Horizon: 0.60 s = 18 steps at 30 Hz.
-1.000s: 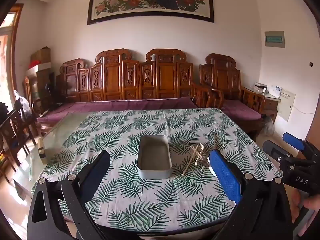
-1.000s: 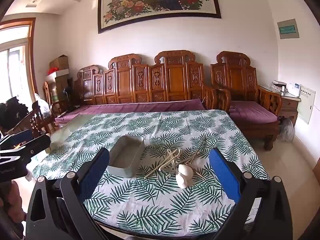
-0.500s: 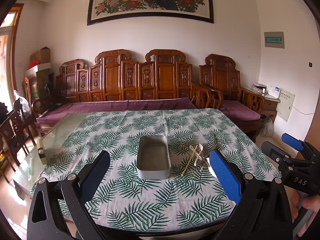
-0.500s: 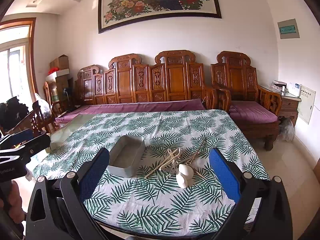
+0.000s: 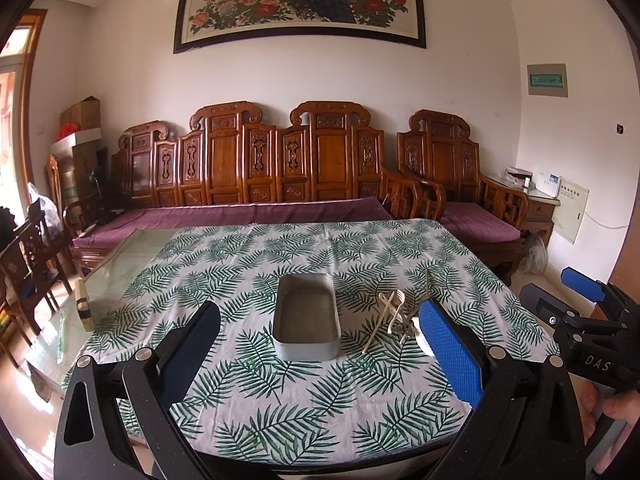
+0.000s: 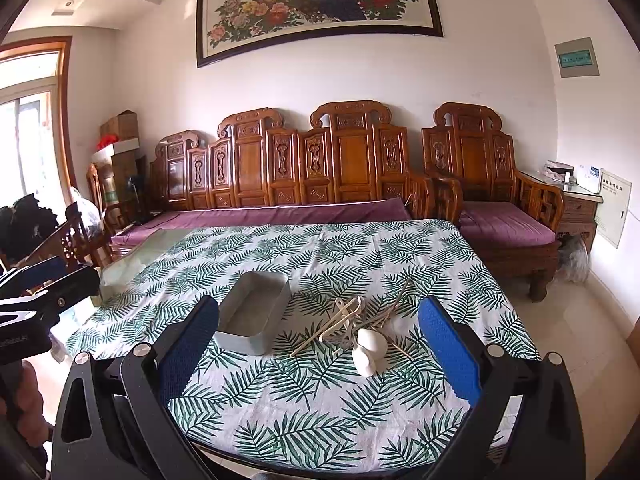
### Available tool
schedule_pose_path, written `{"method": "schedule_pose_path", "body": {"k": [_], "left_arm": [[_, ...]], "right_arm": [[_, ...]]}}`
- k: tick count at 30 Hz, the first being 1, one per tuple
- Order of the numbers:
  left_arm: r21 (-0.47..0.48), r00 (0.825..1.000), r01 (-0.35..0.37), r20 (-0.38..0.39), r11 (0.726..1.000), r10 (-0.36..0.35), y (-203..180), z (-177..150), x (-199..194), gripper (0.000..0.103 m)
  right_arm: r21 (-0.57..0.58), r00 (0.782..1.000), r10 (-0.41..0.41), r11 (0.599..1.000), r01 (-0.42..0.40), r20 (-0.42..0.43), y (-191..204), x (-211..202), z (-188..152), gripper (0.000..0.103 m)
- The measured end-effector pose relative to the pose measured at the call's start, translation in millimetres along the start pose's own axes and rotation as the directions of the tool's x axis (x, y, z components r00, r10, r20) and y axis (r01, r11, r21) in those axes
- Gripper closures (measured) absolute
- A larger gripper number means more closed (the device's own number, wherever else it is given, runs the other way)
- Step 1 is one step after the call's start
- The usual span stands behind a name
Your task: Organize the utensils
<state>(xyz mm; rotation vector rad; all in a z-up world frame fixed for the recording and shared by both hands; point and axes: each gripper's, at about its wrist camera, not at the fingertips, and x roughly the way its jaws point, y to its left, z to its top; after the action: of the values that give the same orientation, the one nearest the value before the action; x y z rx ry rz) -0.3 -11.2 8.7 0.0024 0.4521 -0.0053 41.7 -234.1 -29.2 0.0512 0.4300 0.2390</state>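
A grey rectangular tray [image 5: 307, 317] stands empty in the middle of a table with a palm-leaf cloth [image 5: 280, 412]; it also shows in the right wrist view [image 6: 252, 314]. Right of it lies a heap of utensils [image 6: 352, 326]: cream forks, chopsticks and two white ceramic spoons [image 6: 370, 348]. The heap shows in the left wrist view [image 5: 394, 312] too. My left gripper [image 5: 320, 356] is open and empty, held above the near table edge facing the tray. My right gripper [image 6: 320, 356] is open and empty, facing the heap.
A carved wooden sofa with purple cushions [image 5: 256, 212] stands behind the table. Bare glass tabletop [image 5: 120, 264] shows left of the cloth, with a small block [image 5: 84, 304] on it. Wooden chairs [image 5: 28, 264] stand at the left. A side table [image 6: 576, 208] is at the right.
The left wrist view has shifted slightly, so the tray sits a little higher and more centred. The right wrist view is almost unchanged. Both grippers stay open.
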Motion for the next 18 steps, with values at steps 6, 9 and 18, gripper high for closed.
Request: {"method": "schedule_pose_path", "body": {"k": [6,9,18], "left_arm": [[-0.001,1.0,0.001,0.001,1.0,-0.001,-0.3,-0.1,-0.5,0.006],[-0.004,1.0,0.005,-0.003,1.0,-0.005,-0.6,0.3,-0.1,0.006],[-0.005,1.0,0.007,-0.005,1.0,-0.007,1.9,-0.2,1.8,0.006]], "right_arm": [[0.0,1.0,0.0,1.0,0.0,-0.001,0.4,-0.1,0.2,0.003],[0.001,1.0,0.0,1.0,0.0,0.001,-1.2,-0.9,0.4,0.003],[0.002,1.0,0.001,1.0,-0.001,0.003,-0.9,-1.9,1.2,0.003]]}}
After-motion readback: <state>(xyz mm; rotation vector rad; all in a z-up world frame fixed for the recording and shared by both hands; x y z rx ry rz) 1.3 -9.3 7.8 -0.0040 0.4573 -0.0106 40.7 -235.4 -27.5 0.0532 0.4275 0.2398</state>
